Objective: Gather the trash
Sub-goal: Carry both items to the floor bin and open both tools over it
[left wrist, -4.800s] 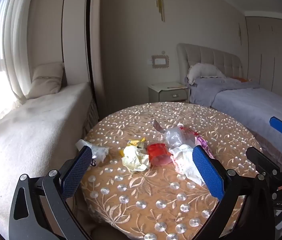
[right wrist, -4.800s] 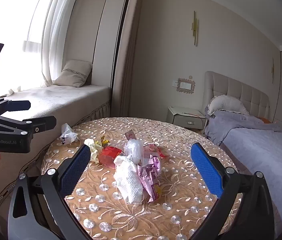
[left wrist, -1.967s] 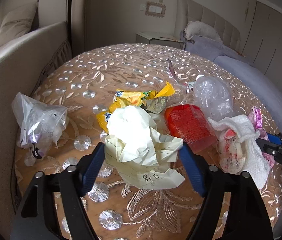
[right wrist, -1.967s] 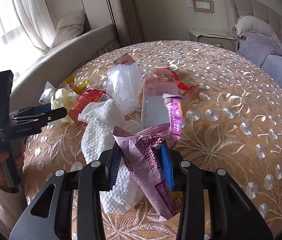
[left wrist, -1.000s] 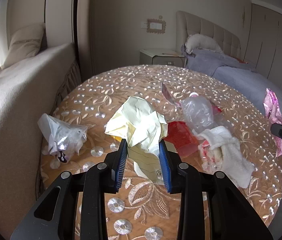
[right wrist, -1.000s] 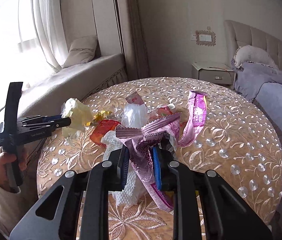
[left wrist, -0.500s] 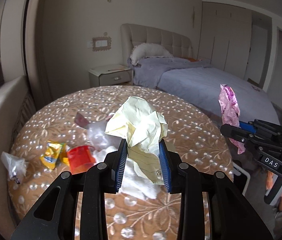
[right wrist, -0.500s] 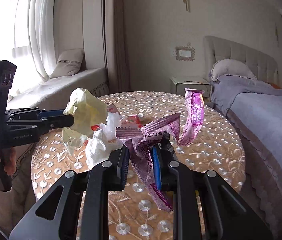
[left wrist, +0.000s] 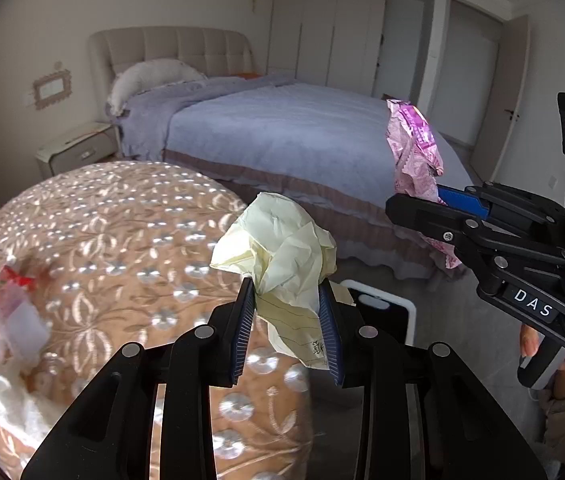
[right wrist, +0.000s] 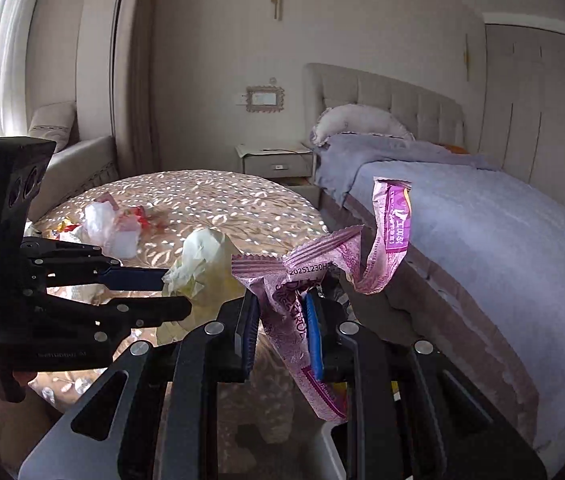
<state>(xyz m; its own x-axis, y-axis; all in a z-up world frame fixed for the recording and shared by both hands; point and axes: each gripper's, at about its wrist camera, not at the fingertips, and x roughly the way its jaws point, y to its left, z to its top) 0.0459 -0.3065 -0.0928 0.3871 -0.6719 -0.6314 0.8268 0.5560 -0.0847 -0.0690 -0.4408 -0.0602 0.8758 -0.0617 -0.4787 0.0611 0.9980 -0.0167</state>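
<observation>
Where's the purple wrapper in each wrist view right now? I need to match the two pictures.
Left wrist view: purple wrapper at right, standing up from the right gripper, against the bed.
Right wrist view: purple wrapper at centre, clamped between the gripper's blue pads, curling up to the right.
Shared landmark: the tufted headboard.

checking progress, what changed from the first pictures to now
The left gripper closed on the crumpled yellow paper, the right gripper on the purple wrapper; both lifted them off the table toward the bed side. The other trash stayed there.
</observation>
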